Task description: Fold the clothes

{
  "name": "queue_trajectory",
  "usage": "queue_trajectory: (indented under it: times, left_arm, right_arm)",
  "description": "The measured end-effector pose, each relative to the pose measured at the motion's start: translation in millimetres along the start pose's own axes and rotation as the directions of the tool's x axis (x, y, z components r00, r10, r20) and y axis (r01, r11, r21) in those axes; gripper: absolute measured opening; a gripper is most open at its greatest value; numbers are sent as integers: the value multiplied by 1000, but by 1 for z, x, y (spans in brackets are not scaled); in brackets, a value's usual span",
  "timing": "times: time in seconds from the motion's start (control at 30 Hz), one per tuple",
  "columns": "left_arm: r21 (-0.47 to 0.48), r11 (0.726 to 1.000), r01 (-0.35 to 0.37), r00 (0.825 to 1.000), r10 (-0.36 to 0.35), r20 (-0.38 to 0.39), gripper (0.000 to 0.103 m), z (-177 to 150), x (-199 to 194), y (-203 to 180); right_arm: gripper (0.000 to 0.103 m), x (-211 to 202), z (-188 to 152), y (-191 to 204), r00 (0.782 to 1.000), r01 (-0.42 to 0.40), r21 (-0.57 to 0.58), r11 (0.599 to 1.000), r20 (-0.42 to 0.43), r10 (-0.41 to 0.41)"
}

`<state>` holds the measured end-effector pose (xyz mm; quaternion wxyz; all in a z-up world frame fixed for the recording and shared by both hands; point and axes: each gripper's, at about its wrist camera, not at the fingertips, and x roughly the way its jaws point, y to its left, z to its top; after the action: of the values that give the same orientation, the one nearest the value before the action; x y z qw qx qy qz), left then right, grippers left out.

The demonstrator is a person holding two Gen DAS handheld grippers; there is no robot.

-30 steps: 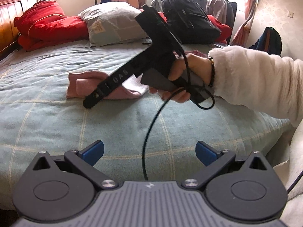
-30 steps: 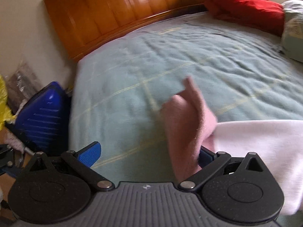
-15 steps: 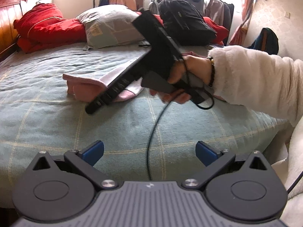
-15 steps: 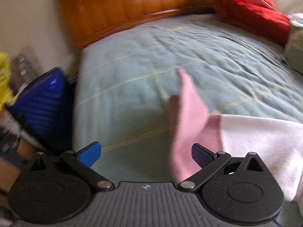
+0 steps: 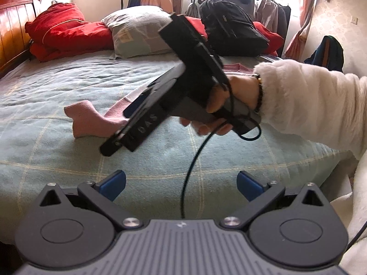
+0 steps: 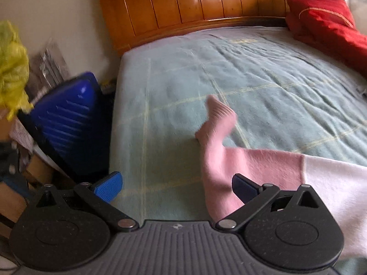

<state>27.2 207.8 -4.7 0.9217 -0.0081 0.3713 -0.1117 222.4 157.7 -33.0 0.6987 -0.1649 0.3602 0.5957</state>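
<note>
Both grippers have jaws apart: left gripper (image 5: 181,182) over the bedspread (image 5: 57,87), right gripper (image 6: 176,183) beside the pink garment (image 6: 247,167). Nothing is gripped.

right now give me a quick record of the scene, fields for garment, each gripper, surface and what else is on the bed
garment: pink garment with a paler panel, lying on the bed, one narrow end flopped outward
left gripper: open, hanging over the near edge of the bed, nothing between its fingers
right gripper: open, low over the garment; cloth lies by one fingertip, no grip visible
surface: pale green blanket with thin yellow lines
also on bed: red quilt, pillow, black backpack
beside bed: blue suitcase
</note>
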Motion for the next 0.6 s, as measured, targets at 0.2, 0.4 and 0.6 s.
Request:
queue_trajectory:
  times: [0.2,0.4,0.6]
  left_arm:
    - [-48,999,0,1000,-1,-12,102,-3,11,15]
    - [-128,991,-28,999,24,-38,102,2,43,41]
    - [-132,989,-66,997,59,-52,102,9,61,48]
  right_arm:
    - [103,-37,-32,-12,991,130,81,988,2,-131]
    - [103,-78,-79,-23,964,262,166,951,-7,-264]
    - [103,-105,-107,-8,940,336,112,935,25,-341]
